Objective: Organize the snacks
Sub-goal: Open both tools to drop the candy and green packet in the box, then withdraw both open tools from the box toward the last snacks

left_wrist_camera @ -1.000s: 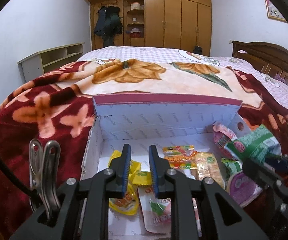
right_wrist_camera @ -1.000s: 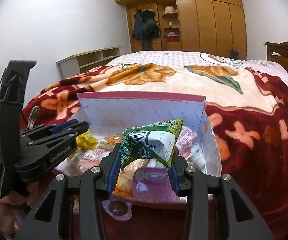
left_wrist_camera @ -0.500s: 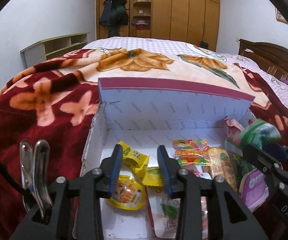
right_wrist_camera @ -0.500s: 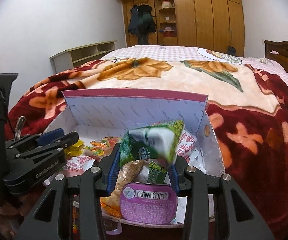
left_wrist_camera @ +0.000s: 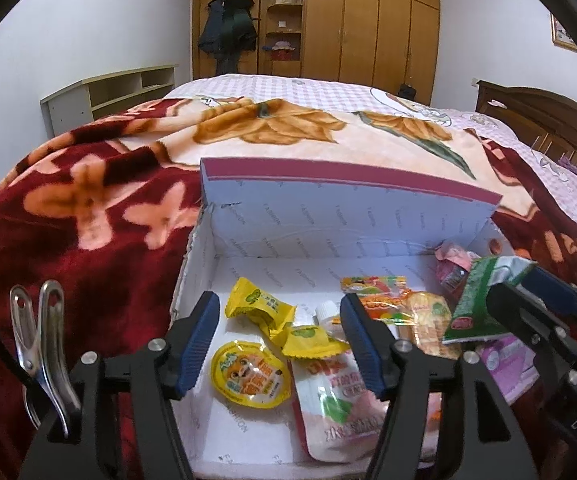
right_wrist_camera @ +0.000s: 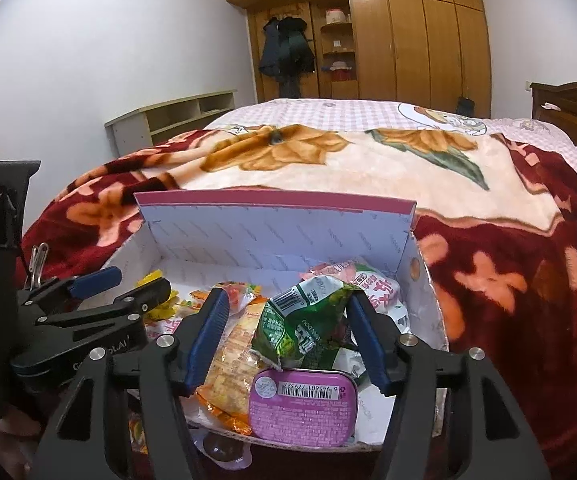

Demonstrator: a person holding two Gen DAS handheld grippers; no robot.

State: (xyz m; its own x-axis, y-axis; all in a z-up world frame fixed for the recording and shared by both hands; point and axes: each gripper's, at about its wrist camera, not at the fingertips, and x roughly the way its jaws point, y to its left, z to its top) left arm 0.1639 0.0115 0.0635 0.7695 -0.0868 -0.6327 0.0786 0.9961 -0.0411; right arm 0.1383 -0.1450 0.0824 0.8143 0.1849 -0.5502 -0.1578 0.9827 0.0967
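- Currently the sorting step is judged to be in hand: a white box (right_wrist_camera: 280, 240) with its lid raised sits on a flowered blanket (right_wrist_camera: 488, 264), and snacks are gathered inside it.
- Right gripper (right_wrist_camera: 288, 332): jaws spread, nothing pinched. A green packet (right_wrist_camera: 300, 320) lies between the fingers, inside the box toward its right wall, resting on other snacks. One second earlier it was clamped and held above the box; it has since been let go.
- A purple tin (right_wrist_camera: 302, 406) is seen against the near wall of the box, an orange cracker pack (right_wrist_camera: 232, 352) just to its left.
- Left gripper (left_wrist_camera: 280, 340): jaws spread wide and empty over the left half of the box; earlier they stood nearly together.
- Below it lie yellow packets (left_wrist_camera: 260, 308), a round yellow cup (left_wrist_camera: 250, 376) and a pink pouch (left_wrist_camera: 336, 396).
- Next move, as judged: a loose snack is to be chosen, the fingers lowered around it and closed without crushing.
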